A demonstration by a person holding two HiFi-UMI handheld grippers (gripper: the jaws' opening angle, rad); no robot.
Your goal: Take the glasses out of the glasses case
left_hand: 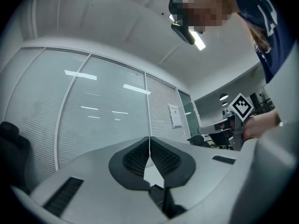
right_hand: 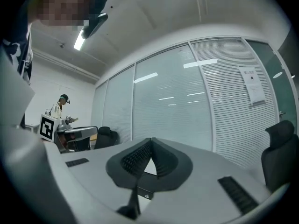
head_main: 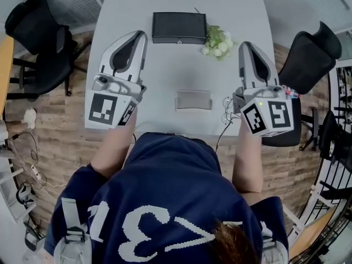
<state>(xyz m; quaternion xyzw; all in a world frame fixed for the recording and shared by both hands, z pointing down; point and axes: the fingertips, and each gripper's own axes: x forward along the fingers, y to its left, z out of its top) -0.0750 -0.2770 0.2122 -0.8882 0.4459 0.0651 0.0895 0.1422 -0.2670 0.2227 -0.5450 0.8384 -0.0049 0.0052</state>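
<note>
While both tools hover over the near edge of the worktop (head_main: 165,70), neither is on anything. The left gripper (head_main: 141,34) has its fingers pressed together with nothing between them, and so does the right gripper (head_main: 245,44). Each gripper view looks up at glass walls and ceiling, not at the worktop.

Between them, close to the person, lies a pale flat rectangle (head_main: 193,99); I cannot tell what it is. Farther off, at the middle of the far side, sits the dark glasses case (head_main: 179,27), lid down, so the glasses are presumably inside and out of sight. A small bunch of white flowers (head_main: 218,41) lies just beside its right end.

The task looks unstarted. The main risk, as I judge it, is the case skating across the smooth top if one gripper pries the lid while the other fails to pin the base. A reach from the right could also sweep the flowers aside. Pinching a lens or a thin arm too hard could bend the glasses.
</note>
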